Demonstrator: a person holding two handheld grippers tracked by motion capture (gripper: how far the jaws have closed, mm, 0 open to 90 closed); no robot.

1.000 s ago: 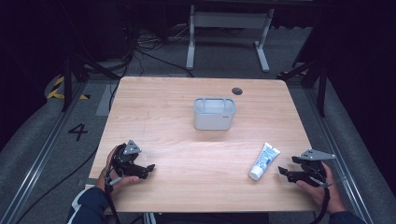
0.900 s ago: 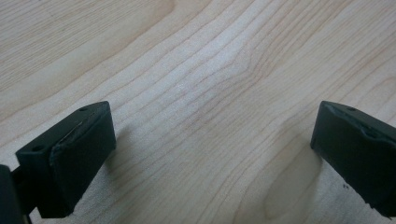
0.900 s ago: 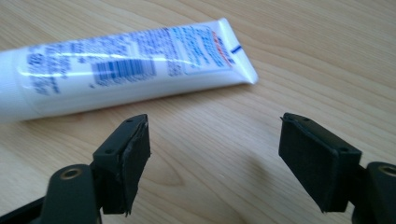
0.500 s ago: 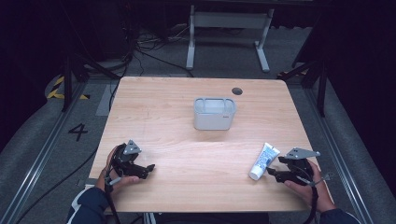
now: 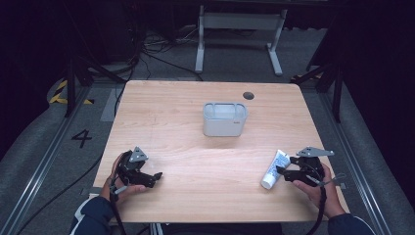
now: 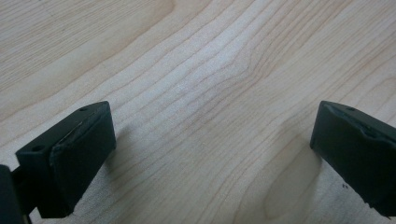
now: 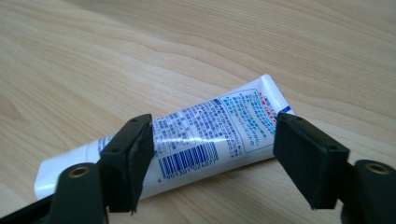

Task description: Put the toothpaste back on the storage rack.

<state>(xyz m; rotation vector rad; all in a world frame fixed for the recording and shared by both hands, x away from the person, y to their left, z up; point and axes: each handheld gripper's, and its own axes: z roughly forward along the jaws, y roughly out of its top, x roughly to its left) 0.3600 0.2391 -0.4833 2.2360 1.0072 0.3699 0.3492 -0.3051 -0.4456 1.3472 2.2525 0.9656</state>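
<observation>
White tube flat on table: judged light, soft, slippery; mid-body grip advised. Right gripper jaws spread astride tube, just reopening; left gripper jaws spread, nothing pinched.

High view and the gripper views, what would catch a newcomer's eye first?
The white tube with blue print, lying flat near the table's right front edge, with the right gripper open beside it. Next, the grey container standing at the table's middle. The left gripper rests open at front left.
</observation>
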